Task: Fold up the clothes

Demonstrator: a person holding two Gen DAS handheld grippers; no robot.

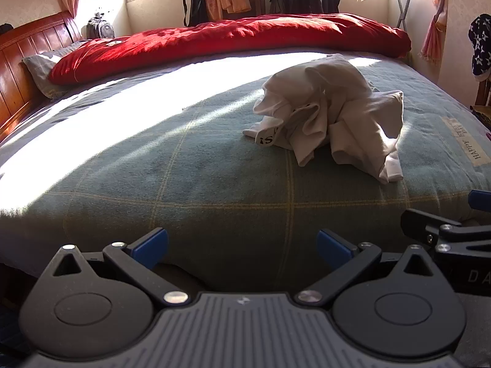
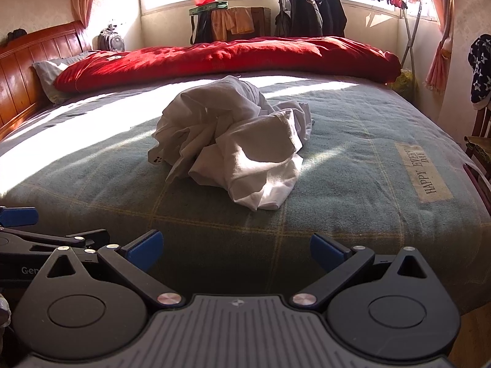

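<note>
A crumpled white garment point(image 1: 331, 116) lies in a heap on the green checked bed cover point(image 1: 184, 178), right of centre in the left wrist view. In the right wrist view the same white garment point(image 2: 233, 141) sits straight ahead, with bed cover point(image 2: 353, 159) around it. My left gripper point(image 1: 242, 248) is open at the near edge of the bed, well short of the heap, nothing between its blue pads. My right gripper point(image 2: 236, 251) is also open and empty, beside the left one.
A red duvet point(image 2: 227, 58) lies across the far side of the bed, a grey pillow point(image 2: 52, 70) at its left. The wooden headboard point(image 2: 33, 70) stands on the left. A clothes rack with dark jackets point(image 2: 313, 9) stands by the window. A chair with a starred garment point(image 2: 480, 70) is at the right.
</note>
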